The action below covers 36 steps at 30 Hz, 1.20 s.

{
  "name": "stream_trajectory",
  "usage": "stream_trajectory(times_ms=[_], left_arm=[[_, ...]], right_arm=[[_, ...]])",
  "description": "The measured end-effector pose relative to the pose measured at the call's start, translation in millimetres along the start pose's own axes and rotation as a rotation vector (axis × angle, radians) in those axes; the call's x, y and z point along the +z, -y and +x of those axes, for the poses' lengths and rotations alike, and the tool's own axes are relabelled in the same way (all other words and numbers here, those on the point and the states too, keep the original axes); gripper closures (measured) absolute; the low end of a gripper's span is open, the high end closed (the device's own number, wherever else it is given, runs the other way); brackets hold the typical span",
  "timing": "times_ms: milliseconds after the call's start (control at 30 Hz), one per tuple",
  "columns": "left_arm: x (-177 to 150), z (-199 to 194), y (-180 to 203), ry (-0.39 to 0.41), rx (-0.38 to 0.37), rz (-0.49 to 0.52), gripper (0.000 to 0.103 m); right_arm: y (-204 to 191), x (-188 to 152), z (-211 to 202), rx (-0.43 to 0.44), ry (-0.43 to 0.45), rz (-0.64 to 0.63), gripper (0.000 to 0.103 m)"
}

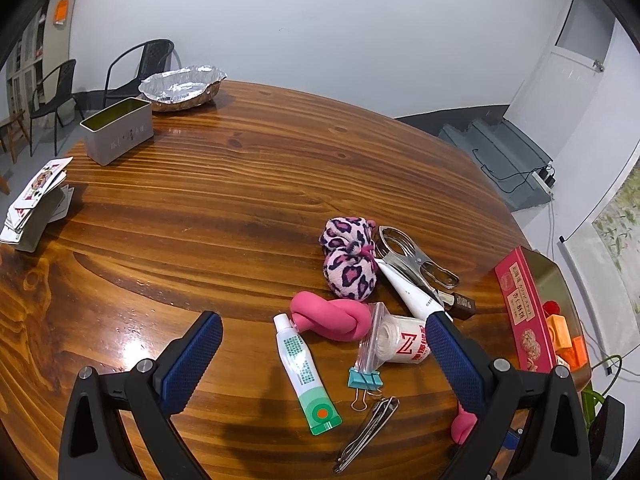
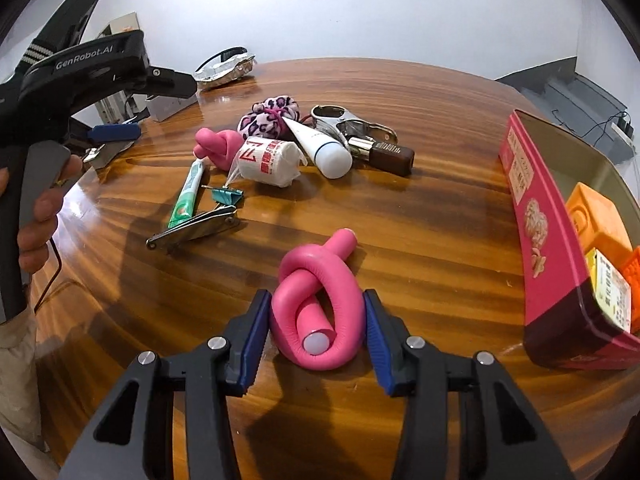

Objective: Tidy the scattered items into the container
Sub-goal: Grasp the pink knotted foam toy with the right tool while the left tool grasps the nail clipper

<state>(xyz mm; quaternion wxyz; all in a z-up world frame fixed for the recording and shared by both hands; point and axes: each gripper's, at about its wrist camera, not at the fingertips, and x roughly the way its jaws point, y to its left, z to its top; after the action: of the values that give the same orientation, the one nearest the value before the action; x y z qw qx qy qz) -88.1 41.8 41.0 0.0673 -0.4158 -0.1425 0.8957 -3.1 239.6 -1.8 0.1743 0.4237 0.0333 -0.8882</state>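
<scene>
Left wrist view, left gripper (image 1: 324,354) spread wide above the wooden table (image 1: 200,208), nothing between its pads, green tube (image 1: 306,376) below, right wrist view, right gripper (image 2: 316,332) clamped on knotted pink roller (image 2: 316,308), pink container (image 2: 560,248) at the table's right edge

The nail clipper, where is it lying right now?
The nail clipper lies flat on the wooden table, left of centre in the right wrist view, just below the teal binder clip and the green tube.
</scene>
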Motion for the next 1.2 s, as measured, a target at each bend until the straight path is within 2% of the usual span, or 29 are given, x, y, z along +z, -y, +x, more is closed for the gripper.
stream_trajectory(times_ms=[167,300,467,533,567,600,633,1033,1067,1100,1200], left_arm=[[-1,-4,6,0.010,-0.004,0.037,0.001],[-8,-10,16,0.023,0.013,0.107,0.001],[-39,-6,20,0.018,0.057,0.202,0.001],[-53,-3,21,-0.004,0.057,0.239,0.018],[-57,-2,21,-0.018,0.058,0.251,0.029],[-61,-1,21,-0.028,0.054,0.261,0.036],[-64,-1,21,-0.034,0.049,0.266,0.039],[-84,15,40,-0.087,0.013,0.357,0.039],[-84,16,41,-0.089,0.009,0.361,0.042],[-84,18,43,-0.093,0.005,0.366,0.052],[-85,26,50,-0.111,-0.001,0.385,0.056]], right_arm=[[1,0,-1,0.019,0.007,0.022,0.054],[5,0,0,0.036,0.003,0.045,0.054],[10,0,-1,0.049,0.005,0.073,0.054],[9,0,0,0.045,0.004,0.070,0.054],[9,0,0,0.046,0.005,0.070,0.054],[10,0,0,0.047,0.005,0.073,0.054],[11,0,0,0.048,0.006,0.078,0.054],[15,0,-1,0.051,0.012,0.100,0.054],[15,0,-1,0.051,0.012,0.101,0.054],[15,0,-1,0.052,0.012,0.102,0.054],[15,0,-1,0.052,0.012,0.102,0.053]])
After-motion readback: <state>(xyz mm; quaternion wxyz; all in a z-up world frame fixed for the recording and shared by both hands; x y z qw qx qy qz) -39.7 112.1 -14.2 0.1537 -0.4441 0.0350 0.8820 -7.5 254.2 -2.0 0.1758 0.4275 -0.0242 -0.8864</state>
